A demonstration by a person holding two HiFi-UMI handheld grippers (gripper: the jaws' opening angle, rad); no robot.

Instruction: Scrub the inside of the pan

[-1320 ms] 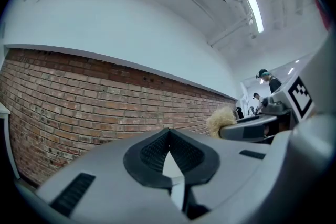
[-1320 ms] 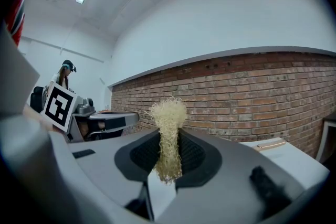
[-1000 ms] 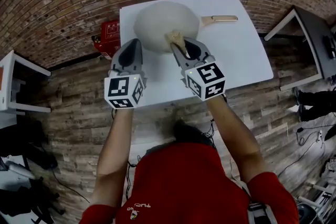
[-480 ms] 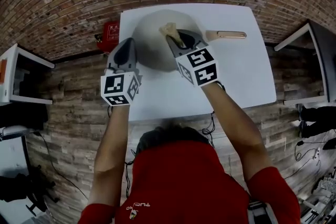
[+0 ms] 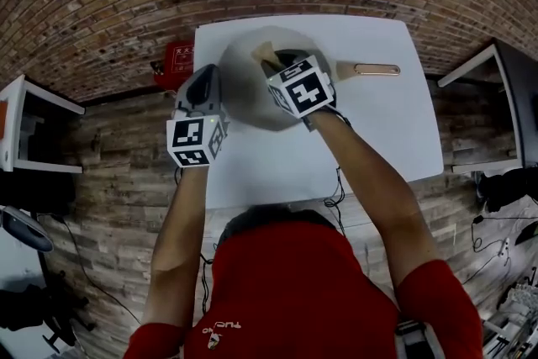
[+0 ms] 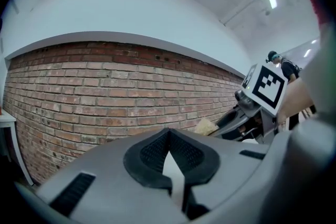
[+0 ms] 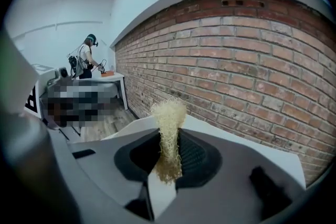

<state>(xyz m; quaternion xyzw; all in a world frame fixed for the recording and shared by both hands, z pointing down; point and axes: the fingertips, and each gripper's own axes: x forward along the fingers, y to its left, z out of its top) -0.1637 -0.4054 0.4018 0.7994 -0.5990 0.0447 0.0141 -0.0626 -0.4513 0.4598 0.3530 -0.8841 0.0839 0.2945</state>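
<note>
A pale grey pan (image 5: 242, 101) with a light wooden handle (image 5: 370, 69) sits at the far side of the white table (image 5: 378, 126). My right gripper (image 5: 274, 65) hangs over the pan's inside, shut on a pale yellow fibrous scrubber (image 5: 264, 53). In the right gripper view the scrubber (image 7: 169, 115) sticks out between the pads of the right gripper (image 7: 169, 139). My left gripper (image 5: 205, 76) is at the pan's left rim. In the left gripper view its jaws (image 6: 169, 136) are shut and I see nothing held; the scrubber (image 6: 206, 126) shows to the right.
A brick wall runs behind the table. A red box (image 5: 178, 56) lies on the floor at the table's far left corner. A white side table (image 5: 25, 130) stands at left, a dark desk (image 5: 496, 80) at right. A person (image 7: 86, 57) stands far off.
My right gripper has moved forward and left with the scrubber, from the pan's near rim to over its inside. The left gripper has stayed beside the pan's left rim.
</note>
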